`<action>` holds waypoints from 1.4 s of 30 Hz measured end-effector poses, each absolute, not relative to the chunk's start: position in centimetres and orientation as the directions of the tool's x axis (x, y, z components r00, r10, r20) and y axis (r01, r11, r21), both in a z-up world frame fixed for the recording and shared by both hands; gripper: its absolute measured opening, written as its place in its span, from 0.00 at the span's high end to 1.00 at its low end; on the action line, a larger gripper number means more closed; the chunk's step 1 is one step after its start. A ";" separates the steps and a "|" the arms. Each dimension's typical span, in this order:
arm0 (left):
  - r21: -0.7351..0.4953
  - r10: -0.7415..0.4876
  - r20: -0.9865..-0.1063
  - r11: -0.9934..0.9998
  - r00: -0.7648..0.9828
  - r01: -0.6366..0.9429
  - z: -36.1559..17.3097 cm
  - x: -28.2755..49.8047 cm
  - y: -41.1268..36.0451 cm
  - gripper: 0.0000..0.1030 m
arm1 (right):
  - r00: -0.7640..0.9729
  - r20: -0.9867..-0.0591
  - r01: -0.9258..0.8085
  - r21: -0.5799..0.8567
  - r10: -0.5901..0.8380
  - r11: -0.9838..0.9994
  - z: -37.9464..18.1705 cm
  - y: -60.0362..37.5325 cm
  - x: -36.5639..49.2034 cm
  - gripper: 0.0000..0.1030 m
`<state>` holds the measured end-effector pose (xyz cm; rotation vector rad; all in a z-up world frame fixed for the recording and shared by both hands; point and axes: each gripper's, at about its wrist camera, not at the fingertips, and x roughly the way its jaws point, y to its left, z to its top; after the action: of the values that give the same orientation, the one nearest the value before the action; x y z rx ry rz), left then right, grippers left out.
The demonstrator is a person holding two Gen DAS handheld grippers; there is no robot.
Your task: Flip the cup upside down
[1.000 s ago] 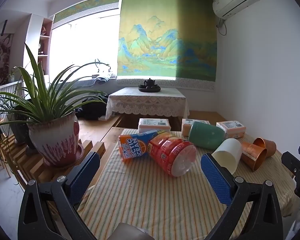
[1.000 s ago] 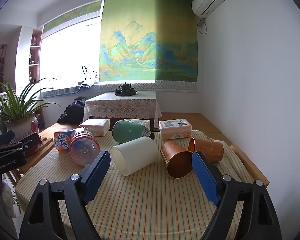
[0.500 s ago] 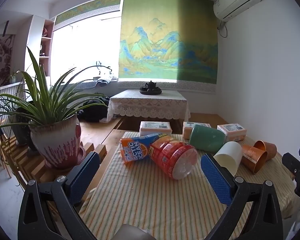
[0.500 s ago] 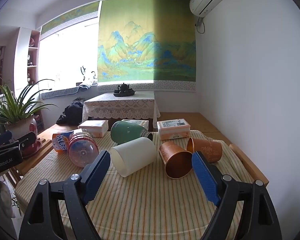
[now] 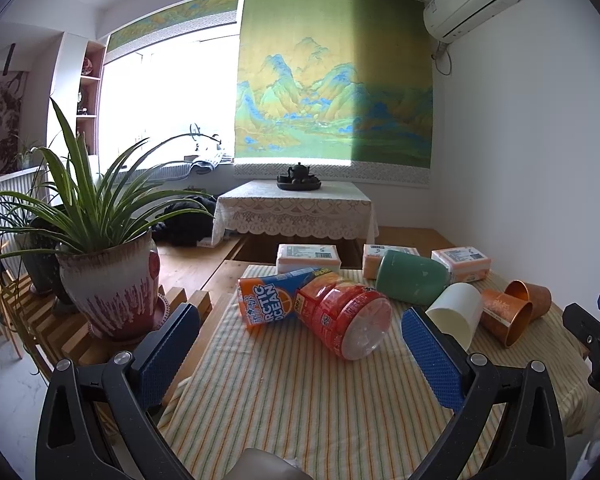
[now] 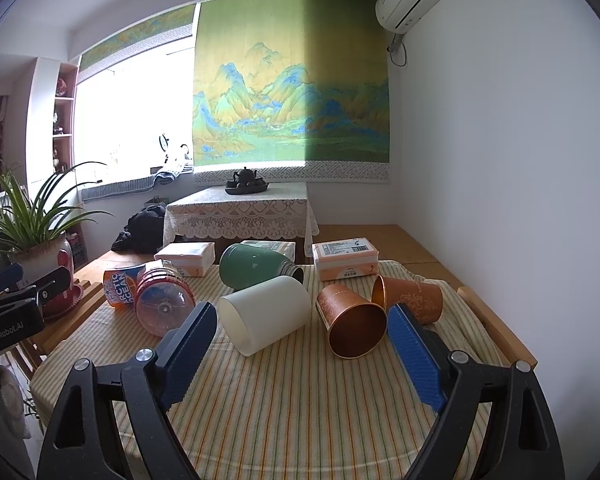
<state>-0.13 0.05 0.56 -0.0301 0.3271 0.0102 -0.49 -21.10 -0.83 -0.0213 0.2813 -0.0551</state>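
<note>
It was a home's sitting room: a landscape scroll (image 6: 292, 96) hung on the far wall, a teapot (image 6: 245, 176) on a lace-covered table (image 6: 238, 210), a potted plant (image 5: 100, 240) at left.

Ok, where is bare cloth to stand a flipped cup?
The near strip of the striped cloth, between the right gripper and the white cup, is bare. The far half is crowded: copper cups, green cup, tissue packs.

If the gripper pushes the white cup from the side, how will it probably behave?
The white cup lies on its side on the striped cloth, so it will probably roll. Its wall looks thin, so it seems light and may dent. The green cup just behind could stop it.
</note>
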 end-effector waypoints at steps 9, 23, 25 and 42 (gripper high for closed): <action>-0.029 0.000 -0.324 1.000 0.946 -0.010 0.5 -0.2 0.0 0.01 | 0.959 -0.277 0.055 -0.026 -0.060 0.998 -0.8 -21.1 -0.5 0.17; -0.033 -0.003 -0.328 0.999 0.945 -0.008 0.5 -0.2 0.0 0.01 | 0.960 -0.273 0.064 -0.019 -0.067 0.998 -0.6 -21.6 -0.5 0.08; -0.032 -0.003 -0.328 0.999 0.945 -0.008 0.5 -0.2 0.0 0.01 | 0.960 -0.272 0.064 -0.017 -0.066 0.998 -0.6 -21.7 -0.5 0.07; -0.030 -0.005 -0.332 1.000 0.943 -0.006 0.4 0.0 -0.2 0.01 | 0.960 -0.273 0.062 -0.017 -0.065 0.998 -0.8 -21.6 -0.4 0.06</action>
<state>-0.04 -0.17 0.40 -0.0306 0.3387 0.0005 -0.45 -21.65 -0.77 -0.0083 0.2773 -0.0645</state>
